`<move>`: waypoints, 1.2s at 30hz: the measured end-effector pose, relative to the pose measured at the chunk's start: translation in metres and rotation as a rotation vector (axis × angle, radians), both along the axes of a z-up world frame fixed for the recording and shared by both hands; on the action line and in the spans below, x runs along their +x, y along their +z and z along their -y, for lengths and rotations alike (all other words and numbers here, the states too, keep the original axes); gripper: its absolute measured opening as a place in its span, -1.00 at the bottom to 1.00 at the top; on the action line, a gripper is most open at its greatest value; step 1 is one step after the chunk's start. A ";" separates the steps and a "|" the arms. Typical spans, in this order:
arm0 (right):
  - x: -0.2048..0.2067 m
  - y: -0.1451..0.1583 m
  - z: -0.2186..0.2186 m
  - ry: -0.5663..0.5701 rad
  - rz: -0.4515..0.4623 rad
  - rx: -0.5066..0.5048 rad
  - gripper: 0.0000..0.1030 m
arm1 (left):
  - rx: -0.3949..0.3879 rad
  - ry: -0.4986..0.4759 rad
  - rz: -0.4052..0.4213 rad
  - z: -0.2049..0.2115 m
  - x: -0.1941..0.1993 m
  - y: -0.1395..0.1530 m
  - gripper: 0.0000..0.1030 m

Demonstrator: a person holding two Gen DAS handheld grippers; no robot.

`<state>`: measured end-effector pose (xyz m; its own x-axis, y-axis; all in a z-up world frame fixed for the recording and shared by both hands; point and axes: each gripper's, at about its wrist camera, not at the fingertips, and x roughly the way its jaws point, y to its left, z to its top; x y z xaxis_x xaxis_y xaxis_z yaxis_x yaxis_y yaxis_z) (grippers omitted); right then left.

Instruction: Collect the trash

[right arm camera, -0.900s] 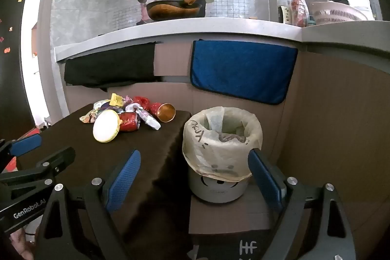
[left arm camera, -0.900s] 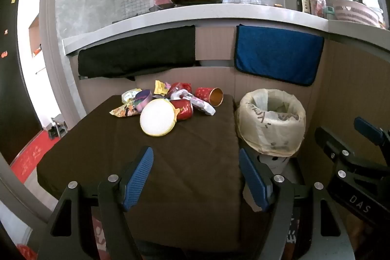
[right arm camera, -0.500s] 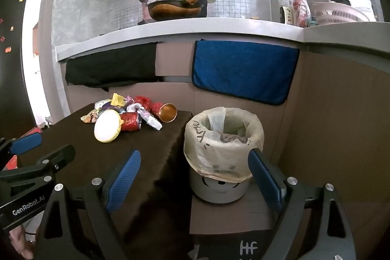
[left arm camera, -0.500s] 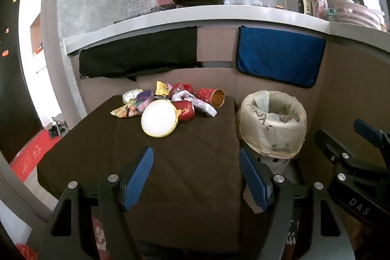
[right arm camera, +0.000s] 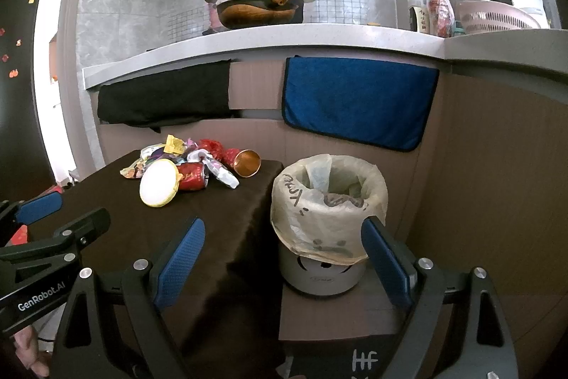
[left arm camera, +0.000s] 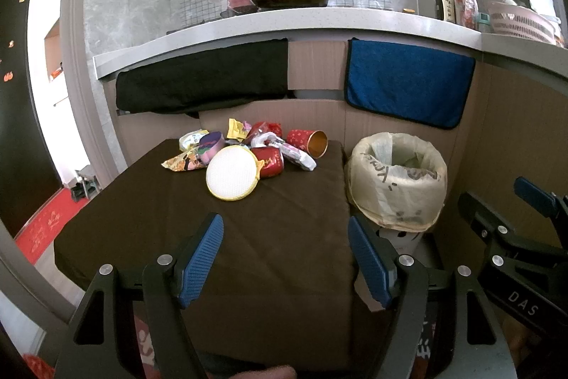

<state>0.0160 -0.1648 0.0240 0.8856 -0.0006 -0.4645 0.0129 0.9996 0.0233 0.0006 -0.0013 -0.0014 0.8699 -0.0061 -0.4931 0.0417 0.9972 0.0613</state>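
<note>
A heap of trash lies at the far end of the brown-clothed table (left arm camera: 149, 208): a round white lid with a yellow rim (left arm camera: 232, 177), a red can (left arm camera: 270, 161), a red paper cup on its side (left arm camera: 308, 141), crumpled wrappers (left arm camera: 184, 162). To its right stands a small bin lined with a pale plastic bag (left arm camera: 397, 182). My left gripper (left arm camera: 285, 260) hangs open over the near part of the table, well short of the heap. My right gripper (right arm camera: 284, 265) is open too, held just before the bin (right arm camera: 328, 198), with the heap (right arm camera: 184, 167) off to its left.
A cardboard wall backs the table, with a black cloth (left arm camera: 202, 79) and a blue cloth (left arm camera: 408, 82) hanging from the counter above. The bin stands on a lower cardboard ledge (right arm camera: 355, 315). On the counter (right arm camera: 319, 34) are a wok, bottles and a pink basket.
Both views have drifted very slightly; the heap and the bin sit a touch lower and nearer. Nothing on the table has moved, and both grippers stay open.
</note>
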 end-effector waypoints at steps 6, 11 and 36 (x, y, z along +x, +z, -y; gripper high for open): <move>0.000 0.000 0.003 0.000 -0.001 0.001 0.71 | -0.005 0.003 0.000 -0.002 0.002 -0.001 0.41; 0.000 0.000 0.002 0.000 -0.001 0.002 0.71 | -0.004 0.002 0.000 -0.001 0.000 0.001 0.42; 0.002 -0.006 0.004 0.005 -0.005 0.006 0.71 | -0.007 0.001 -0.004 -0.015 0.000 0.005 0.41</move>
